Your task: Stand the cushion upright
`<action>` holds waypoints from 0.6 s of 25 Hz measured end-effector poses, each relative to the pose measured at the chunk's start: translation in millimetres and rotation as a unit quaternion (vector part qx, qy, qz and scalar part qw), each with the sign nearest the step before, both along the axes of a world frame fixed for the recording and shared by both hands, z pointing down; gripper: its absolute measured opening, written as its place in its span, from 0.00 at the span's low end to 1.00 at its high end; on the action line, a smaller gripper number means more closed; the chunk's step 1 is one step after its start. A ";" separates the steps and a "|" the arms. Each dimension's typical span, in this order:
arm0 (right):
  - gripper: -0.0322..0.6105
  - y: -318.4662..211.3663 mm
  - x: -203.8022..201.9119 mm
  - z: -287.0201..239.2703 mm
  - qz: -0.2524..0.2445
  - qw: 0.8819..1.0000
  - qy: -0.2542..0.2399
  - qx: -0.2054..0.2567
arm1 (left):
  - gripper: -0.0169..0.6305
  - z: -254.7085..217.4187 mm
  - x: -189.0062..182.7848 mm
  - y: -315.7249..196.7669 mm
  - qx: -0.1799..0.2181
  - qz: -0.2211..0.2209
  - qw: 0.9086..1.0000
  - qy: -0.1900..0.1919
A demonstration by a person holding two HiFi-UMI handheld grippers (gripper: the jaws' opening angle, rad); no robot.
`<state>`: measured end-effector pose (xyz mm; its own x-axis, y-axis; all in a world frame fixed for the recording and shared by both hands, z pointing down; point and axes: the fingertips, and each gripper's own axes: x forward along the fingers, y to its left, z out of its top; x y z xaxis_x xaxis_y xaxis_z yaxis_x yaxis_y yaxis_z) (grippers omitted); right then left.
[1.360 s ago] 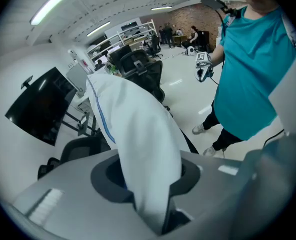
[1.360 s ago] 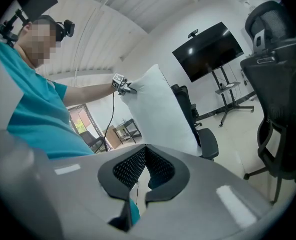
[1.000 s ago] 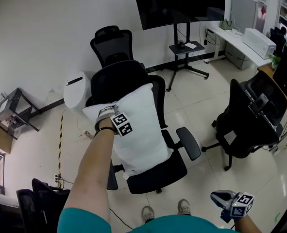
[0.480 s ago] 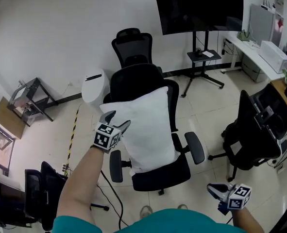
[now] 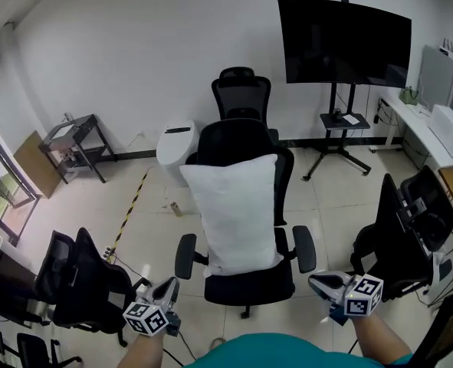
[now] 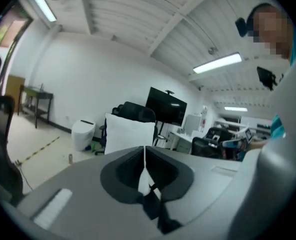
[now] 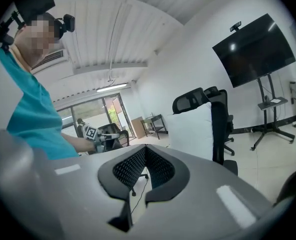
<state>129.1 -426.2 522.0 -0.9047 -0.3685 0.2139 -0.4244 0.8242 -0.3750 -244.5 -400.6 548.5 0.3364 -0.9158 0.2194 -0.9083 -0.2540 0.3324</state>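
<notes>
In the head view, the cushion (image 5: pixel 237 213) stands upright on the seat of the chair (image 5: pixel 249 286), leaning on its backrest. Your left gripper (image 5: pixel 167 288) and right gripper (image 5: pixel 323 282) hang in front of the chair, clear of it.

In the left gripper view, your jaws have just closed on nothing.

In the right gripper view, your jaws are together and empty.

One cushion (image 5: pixel 237 213) is showing. Four chairs are showing clearly: centre chair (image 5: pixel 237 138), rear chair (image 5: pixel 241 90), right chair (image 5: pixel 398 236) and left chair (image 5: pixel 84 286). Darker shapes at lower left are resisting a count. One screen (image 5: pixel 343 41), one bin (image 5: pixel 176 146) and one rack (image 5: pixel 73 133) are standing by the wall. Two grippers are showing: left gripper (image 5: pixel 170 285) and right gripper (image 5: pixel 313 279).
</notes>
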 end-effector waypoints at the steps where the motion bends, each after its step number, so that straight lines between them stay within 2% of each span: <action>1: 0.05 2.6 -4.4 -1.9 -0.004 1.000 -0.001 0.002 | 0.04 5.6 3.1 17.0 -0.004 -0.007 0.999 0.034; 4: 0.05 21.5 -23.3 -5.7 -0.015 1.000 -0.001 0.004 | 0.04 11.5 14.6 56.2 -0.003 0.014 0.996 0.093; 7: 0.05 45.2 -46.3 -12.8 -0.016 1.000 0.001 0.007 | 0.04 -3.2 6.6 76.9 0.017 0.041 0.990 0.135; 10: 0.05 75.7 -77.1 -23.0 -0.009 1.000 0.004 0.016 | 0.04 -25.5 -14.3 98.8 0.035 0.075 0.986 0.146; 15: 0.05 147.8 -123.0 -15.9 0.025 1.000 -0.002 0.014 | 0.04 -33.5 -40.3 157.6 0.032 0.145 0.978 0.145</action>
<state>6.1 -278.4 506.0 -0.8857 -0.4193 0.1991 -0.4640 0.8121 -0.3539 -284.9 -243.0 514.9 0.6235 -0.7815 0.0215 -0.6650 -0.5156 0.5404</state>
